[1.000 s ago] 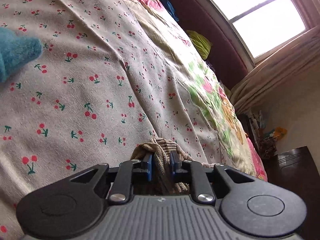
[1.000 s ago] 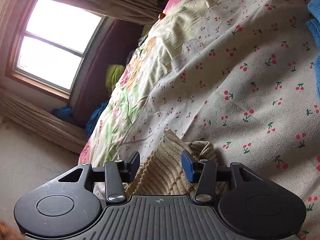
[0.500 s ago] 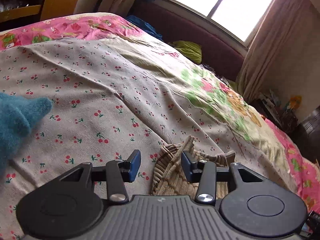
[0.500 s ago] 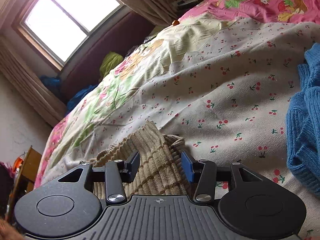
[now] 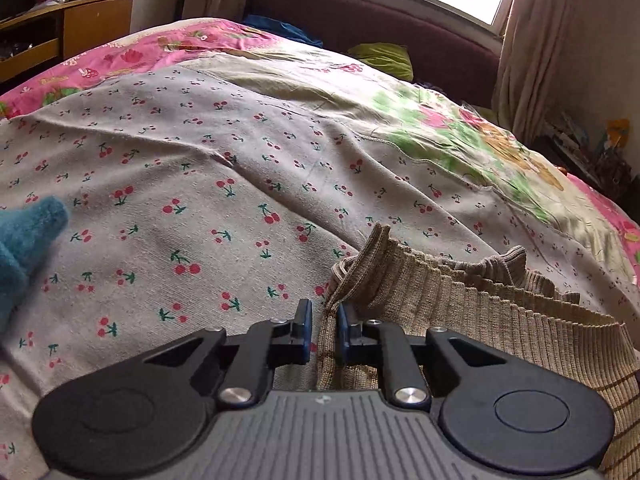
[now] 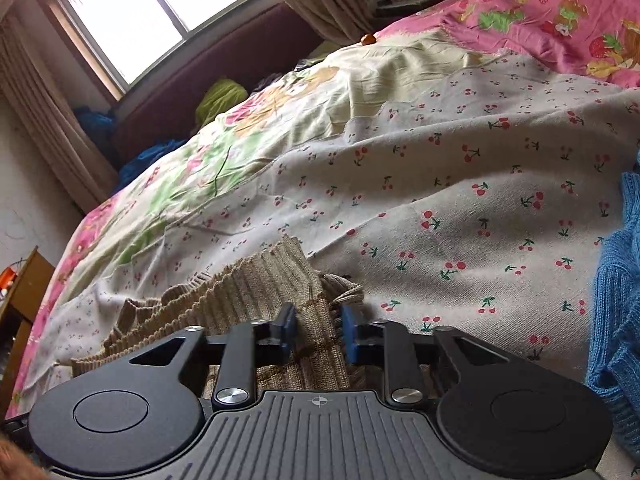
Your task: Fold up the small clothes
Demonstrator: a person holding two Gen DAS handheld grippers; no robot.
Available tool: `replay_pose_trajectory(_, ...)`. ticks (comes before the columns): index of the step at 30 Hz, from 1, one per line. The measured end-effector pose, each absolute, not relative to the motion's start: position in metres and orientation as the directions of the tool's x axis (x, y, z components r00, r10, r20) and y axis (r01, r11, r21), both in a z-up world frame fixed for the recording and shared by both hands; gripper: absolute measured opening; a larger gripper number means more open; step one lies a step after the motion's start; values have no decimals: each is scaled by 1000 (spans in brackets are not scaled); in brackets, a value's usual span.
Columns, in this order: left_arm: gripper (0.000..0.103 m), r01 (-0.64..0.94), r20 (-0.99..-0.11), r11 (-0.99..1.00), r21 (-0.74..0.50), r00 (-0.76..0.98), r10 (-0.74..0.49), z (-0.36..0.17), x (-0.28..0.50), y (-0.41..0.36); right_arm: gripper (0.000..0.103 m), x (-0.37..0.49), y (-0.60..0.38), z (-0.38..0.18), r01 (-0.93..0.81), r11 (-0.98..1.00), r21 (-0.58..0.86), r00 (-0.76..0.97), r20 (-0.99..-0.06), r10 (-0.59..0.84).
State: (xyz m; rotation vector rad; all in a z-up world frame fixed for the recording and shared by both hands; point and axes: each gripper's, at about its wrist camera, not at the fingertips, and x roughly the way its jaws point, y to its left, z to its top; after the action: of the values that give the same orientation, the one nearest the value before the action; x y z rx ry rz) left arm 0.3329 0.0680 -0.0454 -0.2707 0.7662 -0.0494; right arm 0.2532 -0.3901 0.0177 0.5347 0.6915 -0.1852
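A beige ribbed knit garment [image 5: 460, 312] lies crumpled on the cherry-print bedsheet [image 5: 192, 208]. My left gripper [image 5: 322, 332] is shut on the garment's left edge, with the knit pinched between the blue pads. In the right wrist view the same garment [image 6: 256, 280] lies under my right gripper [image 6: 318, 330], whose jaws are narrowed around a fold of the knit at its right edge.
A teal fuzzy garment [image 5: 24, 236] lies at the left. A blue knit sweater [image 6: 616, 280] lies at the right. A pink floral quilt [image 6: 560, 20], a wooden cabinet [image 5: 60, 28], a dark sofa [image 5: 400, 32] and a window [image 6: 160, 12] lie beyond.
Both grippers stood open over the garment half a second ago and have closed onto its edges. Both views have levelled out.
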Motion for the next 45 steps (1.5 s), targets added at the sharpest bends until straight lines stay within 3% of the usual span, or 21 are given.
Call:
replay_pose_trajectory(2, 13, -88, -693, 969, -232, 713, -101, -46, 336, 72, 5, 255, -388, 17, 346, 860, 375, 747, -665, -11)
replay_pose_trajectory(10, 15, -130, -709, 961, -244, 700, -85, -45, 333, 90, 5, 263, -389, 13, 394, 868, 303, 699, -712, -69)
replay_pose_trajectory(12, 15, -111, -703, 949, -297, 697, -138, -38, 323, 101, 15, 256, -390, 21, 368, 865, 342, 721, -692, -33)
replay_pose_trajectory(15, 15, -36, -686, 954, -297, 704, -187, -25, 295, 106, 16, 233, -386, 39, 306, 882, 357, 756, -655, 3)
replay_pose_trajectory(19, 28, 85, -688, 945, -314, 666, -289, -19, 260, 102, 30, 190, -374, 49, 205, 915, 348, 751, -655, 81)
replay_pose_trajectory(24, 29, 111, -706, 942, -316, 636, -312, -31, 247, 95, 31, 159, -371, 35, 213, 906, 367, 712, -693, 113)
replay_pose_trajectory(31, 22, 144, -676, 923, -356, 642, -361, -25, 241, 95, 33, 152, -376, 25, 217, 901, 376, 693, -709, 129)
replay_pose_trajectory(33, 23, 154, -696, 923, -352, 617, -368, -31, 245, 91, 32, 154, -376, 22, 219, 893, 394, 691, -709, 143)
replay_pose_trajectory(35, 23, 139, -727, 936, -324, 596, -340, -41, 250, 87, 13, 155, -377, 19, 237, 885, 401, 683, -716, 142)
replay_pose_trajectory(40, 17, 26, -759, 977, -212, 626, -181, -49, 250, 100, 10, 155, -385, 11, 295, 894, 338, 638, -766, 79)
replay_pose_trajectory(45, 17, 5, -755, 975, -223, 632, -176, -48, 243, 113, 9, 158, -374, 10, 287, 910, 299, 634, -772, 54)
